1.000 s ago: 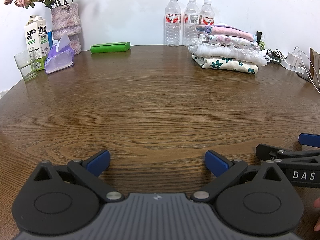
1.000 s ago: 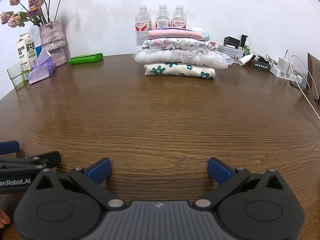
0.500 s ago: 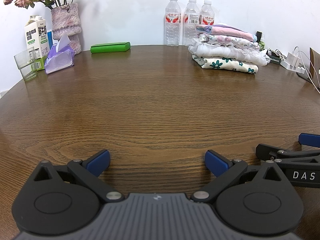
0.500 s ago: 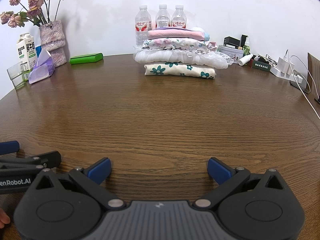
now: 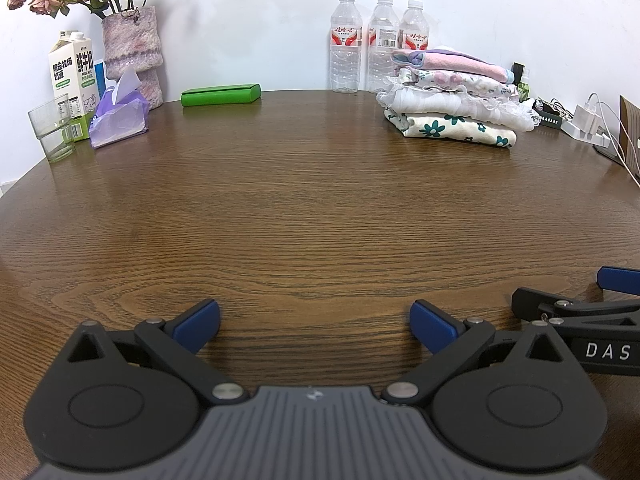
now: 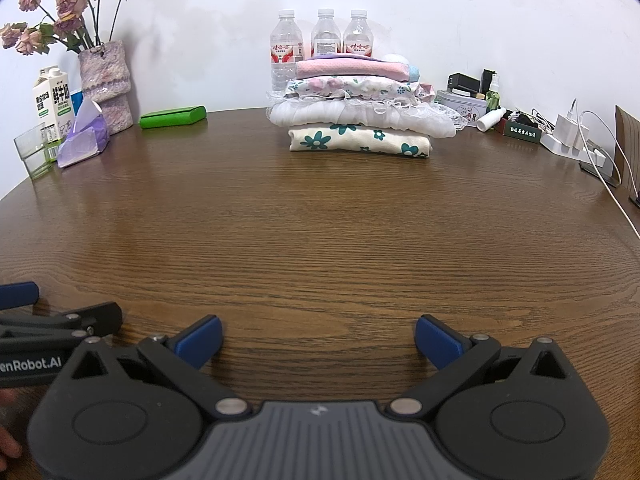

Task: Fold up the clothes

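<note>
While the four folded garments are sitting stacked at the far side of the table (image 6: pixel 320 240), no loose piece is lying anywhere in view, so the work appears to be resting between garments or nearing its end. The stack of clothes (image 6: pixel 360 120) is standing just in front of the three water bottles (image 6: pixel 324 40), with bare wood reaching from it all the way back to both tools. The left gripper (image 5: pixel 316 320) is hanging low over the table edge nearest the person, well apart from the stack, its jaws spread wide and gripping nothing. The right gripper (image 6: pixel 318 336) is sitting just beside it, likewise gaping and empty. Any next move is probably calling for a fresh garment brought onto the open wood before the stack. Nothing is blocking that stretch: the green case (image 6: pixel 173 117), tissue pack (image 6: pixel 82 142), glass (image 6: pixel 34 152), milk carton (image 6: pixel 52 98) and vase (image 6: pixel 106 84) are crowding well left of the stack, while the chargers and cables (image 6: pixel 576 140) are trailing off to its right.
</note>
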`<state>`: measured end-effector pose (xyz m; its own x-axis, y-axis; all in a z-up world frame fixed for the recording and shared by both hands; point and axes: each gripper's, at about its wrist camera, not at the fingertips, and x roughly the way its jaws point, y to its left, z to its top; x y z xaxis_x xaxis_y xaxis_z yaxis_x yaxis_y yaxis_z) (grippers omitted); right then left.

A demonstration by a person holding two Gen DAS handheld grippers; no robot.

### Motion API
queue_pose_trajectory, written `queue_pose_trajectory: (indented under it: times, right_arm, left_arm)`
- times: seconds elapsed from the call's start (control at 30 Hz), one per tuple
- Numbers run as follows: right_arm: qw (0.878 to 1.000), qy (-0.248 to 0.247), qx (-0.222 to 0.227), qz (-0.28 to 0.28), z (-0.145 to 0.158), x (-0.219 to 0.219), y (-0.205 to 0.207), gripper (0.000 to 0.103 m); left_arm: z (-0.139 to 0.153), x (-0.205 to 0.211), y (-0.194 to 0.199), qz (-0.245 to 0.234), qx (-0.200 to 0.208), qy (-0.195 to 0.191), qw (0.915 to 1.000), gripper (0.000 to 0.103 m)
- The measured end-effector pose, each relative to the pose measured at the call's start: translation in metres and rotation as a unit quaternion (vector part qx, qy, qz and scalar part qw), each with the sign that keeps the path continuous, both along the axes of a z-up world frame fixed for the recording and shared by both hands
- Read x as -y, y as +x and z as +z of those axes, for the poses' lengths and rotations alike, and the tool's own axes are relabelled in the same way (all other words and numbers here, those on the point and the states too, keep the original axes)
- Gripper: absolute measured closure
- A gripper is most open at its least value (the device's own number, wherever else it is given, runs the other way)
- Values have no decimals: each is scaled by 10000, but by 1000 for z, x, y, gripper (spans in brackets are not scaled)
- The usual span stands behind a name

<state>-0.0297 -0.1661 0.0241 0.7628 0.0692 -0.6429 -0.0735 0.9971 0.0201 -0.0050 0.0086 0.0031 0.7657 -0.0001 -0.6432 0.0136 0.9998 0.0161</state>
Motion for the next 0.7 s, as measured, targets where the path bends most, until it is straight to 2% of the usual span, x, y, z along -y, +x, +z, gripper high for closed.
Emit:
queue_pose_trajectory:
  times: [0.2, 0.23, 0.3, 0.33, 0.37, 0.43, 0.5, 0.53, 0.57, 0.63, 0.67, 0.7]
  right_arm:
    - [9999, 36, -77, 148, 2, 4, 4, 0]
    - [9996, 54, -133, 257, 3, 7, 7, 0]
    - [9946, 303, -320, 935, 13, 23, 20, 2]
    - [9923, 496, -284, 1102, 21, 37, 30, 4]
    - [9947, 571, -95, 845, 30, 53, 42, 4]
    - [9993, 265, 168, 203, 47, 75, 75, 2]
    - [9998, 168, 143, -6, 52, 92, 125, 9]
    - [9997, 221, 95, -89, 50, 99, 148, 12]
    - [9994, 302, 39, -160, 47, 104, 168, 20]
    - [9984, 463, -71, -302, 39, 113, 208, 29]
    - [9986, 439, -94, -293, 35, 115, 224, 29]
    - [9994, 283, -75, -182, 31, 114, 235, 29]
  left_arm:
    - [0, 1, 2, -45, -4, 12, 10000, 0]
    - [0, 1, 3, -176, -6, -3, 9998, 0]
    - [6, 2, 13, -863, -31, -106, 9962, 0]
    - [10, 3, 19, -1200, -25, -172, 9926, 0]
    - [18, 5, 30, -1479, 86, -305, 9885, 0]
    - [30, 19, 65, -1775, 354, -190, 9833, 0]
    - [38, 37, 108, -2112, 584, 4, 9757, 0]
    - [35, 46, 135, -2202, 529, -26, 9740, 0]
    - [32, 55, 161, -2265, 483, -54, 9728, 0]
    - [23, 71, 207, -2085, 489, -82, 9768, 7]
    - [20, 75, 223, -1935, 472, -108, 9799, 15]
    - [17, 76, 235, -1955, 451, -277, 9793, 15]
